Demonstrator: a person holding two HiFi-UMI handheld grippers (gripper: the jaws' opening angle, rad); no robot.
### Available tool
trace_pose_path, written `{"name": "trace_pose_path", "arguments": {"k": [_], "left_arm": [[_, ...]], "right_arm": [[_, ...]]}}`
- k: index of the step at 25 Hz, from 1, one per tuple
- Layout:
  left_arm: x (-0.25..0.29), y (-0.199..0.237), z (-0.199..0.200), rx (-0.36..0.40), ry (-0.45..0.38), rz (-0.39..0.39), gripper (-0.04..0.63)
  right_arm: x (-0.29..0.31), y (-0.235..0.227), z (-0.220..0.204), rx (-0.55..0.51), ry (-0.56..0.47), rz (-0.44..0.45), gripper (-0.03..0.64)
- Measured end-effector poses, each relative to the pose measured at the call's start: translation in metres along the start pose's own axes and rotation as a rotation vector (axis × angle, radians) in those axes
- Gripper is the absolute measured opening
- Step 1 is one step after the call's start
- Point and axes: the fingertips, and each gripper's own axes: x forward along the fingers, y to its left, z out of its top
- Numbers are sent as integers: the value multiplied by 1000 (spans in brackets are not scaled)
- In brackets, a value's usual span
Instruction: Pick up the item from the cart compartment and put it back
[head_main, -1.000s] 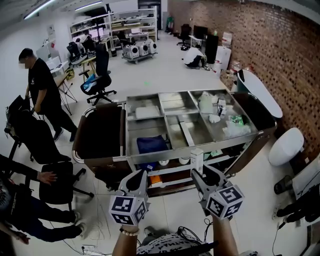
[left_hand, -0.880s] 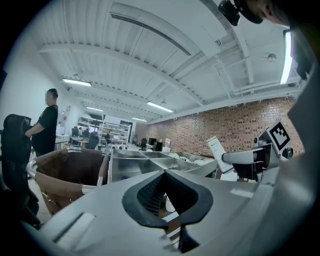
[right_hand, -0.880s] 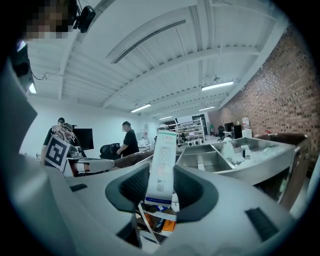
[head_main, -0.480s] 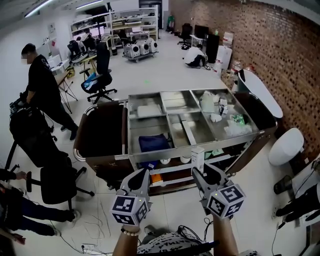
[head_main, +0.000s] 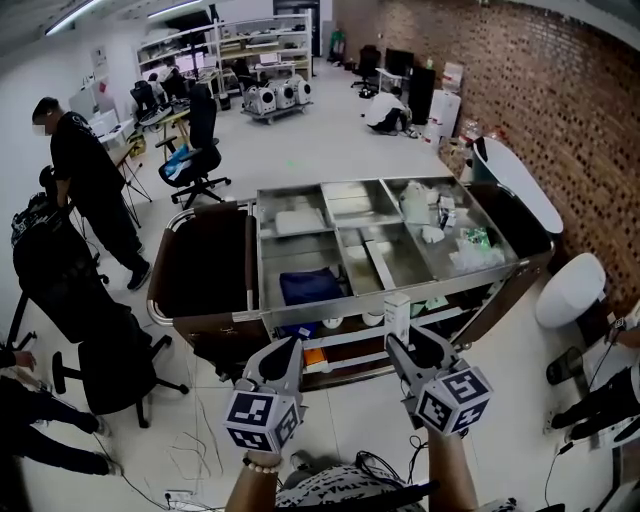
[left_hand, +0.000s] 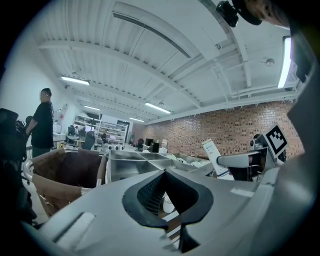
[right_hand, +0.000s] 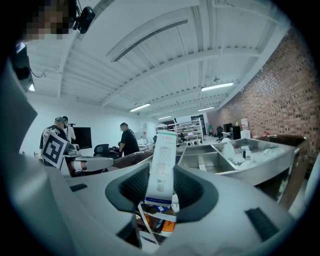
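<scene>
My right hand-held gripper (head_main: 406, 340) clamps slim white printed box (head_main: 396, 312) upright, near steel cart (head_main: 470, 281) front edge. My left hand-held gripper (head_main: 286, 346): jaws together, empty.

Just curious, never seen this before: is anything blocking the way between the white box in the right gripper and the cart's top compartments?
Nothing visible does. The right gripper holds the white box upright, just short of the cart's front rim. Only open air lies between it and the steel compartments beyond.
</scene>
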Motion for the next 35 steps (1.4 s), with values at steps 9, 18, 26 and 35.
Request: {"name": "trace_pose_path", "arguments": {"k": [9, 18, 26, 35], "left_arm": [[14, 9, 3, 36, 23, -68, 2], [36, 5, 42, 49, -6, -159, 2], [64, 10, 55, 67, -7, -169, 2], [97, 46, 62, 79, 10, -108, 2]], "right_arm": [[25, -14, 34, -94, -10, -47, 163], [73, -43, 106, -142, 3, -76, 163], [143, -88, 151, -165, 65, -97, 163], [249, -146, 138, -161, 263, -103, 163]]}}
